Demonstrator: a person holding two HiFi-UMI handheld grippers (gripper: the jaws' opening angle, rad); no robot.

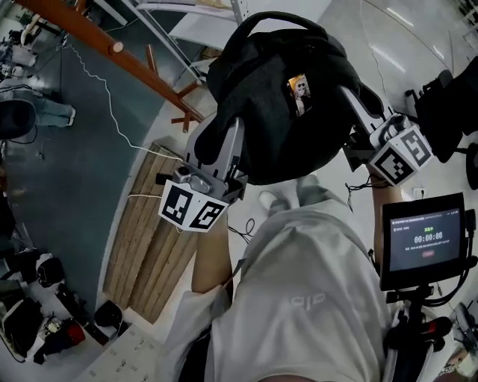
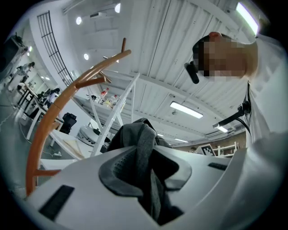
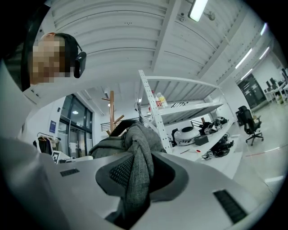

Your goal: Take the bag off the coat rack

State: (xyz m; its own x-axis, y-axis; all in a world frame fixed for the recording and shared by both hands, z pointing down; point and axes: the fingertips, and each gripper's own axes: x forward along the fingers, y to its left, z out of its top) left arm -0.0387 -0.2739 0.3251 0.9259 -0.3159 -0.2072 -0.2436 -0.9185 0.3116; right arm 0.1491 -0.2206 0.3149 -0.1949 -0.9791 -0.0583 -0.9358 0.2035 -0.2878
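Bag (image 1: 276, 89): dark grey, off the coat rack (image 1: 112, 48), held up before me. Left gripper (image 2: 146, 157), right gripper (image 3: 135, 175) — jaws narrow, pinching its fabric. Step: carrying off; next, I judge, a steady withdrawal.

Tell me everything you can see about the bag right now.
The bag is a soft, rounded backpack of dark grey woven cloth, with a carry loop on top and a small picture tag on its side. It hangs in the air in front of the person, apart from the wooden coat rack. The left gripper and the right gripper each pinch a bunched fold of its cloth between their fingers, one at each side.
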